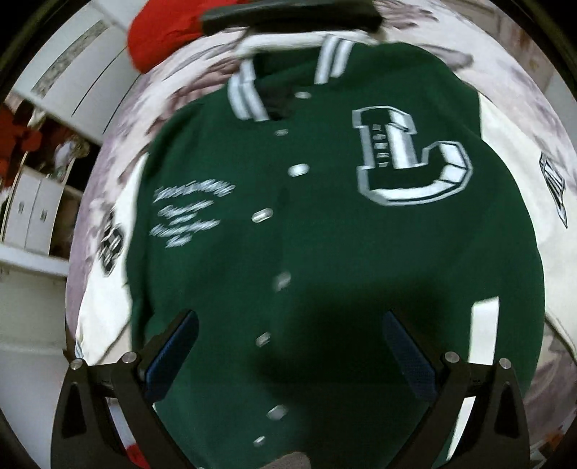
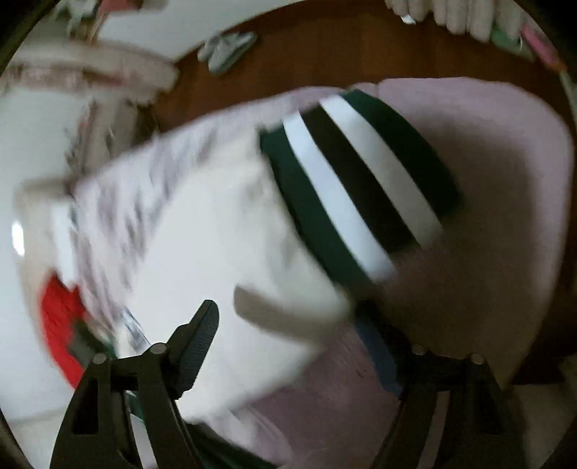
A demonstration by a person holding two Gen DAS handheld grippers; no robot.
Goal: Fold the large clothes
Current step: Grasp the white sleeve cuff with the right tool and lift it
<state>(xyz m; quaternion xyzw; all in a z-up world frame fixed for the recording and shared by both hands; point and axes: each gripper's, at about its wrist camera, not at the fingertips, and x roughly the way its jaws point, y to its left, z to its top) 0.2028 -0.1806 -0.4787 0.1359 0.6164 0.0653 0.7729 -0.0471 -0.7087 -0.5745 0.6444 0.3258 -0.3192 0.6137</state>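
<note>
The jacket (image 1: 324, 252) lies buttoned, front up, on the patterned bedspread (image 1: 523, 119), its collar toward the far edge. My left gripper (image 1: 288, 346) hovers above its lower front, fingers apart, holding nothing. My right gripper (image 2: 288, 339) has fingers spread around the white sleeve (image 2: 216, 252) near its striped cuff (image 2: 360, 180); both views are blurred.

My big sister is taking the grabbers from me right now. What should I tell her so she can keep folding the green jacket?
Left gripper: open, empty, over the green jacket.
Right gripper: open around the white sleeve, near its striped cuff; the view is blurred, so check that.
The jacket lies front up, snapped shut, on the patterned bedspread. A red garment lies beyond the collar.
Done: the jacket is laid out.
Left: fold the sleeves in, then the body.
</note>
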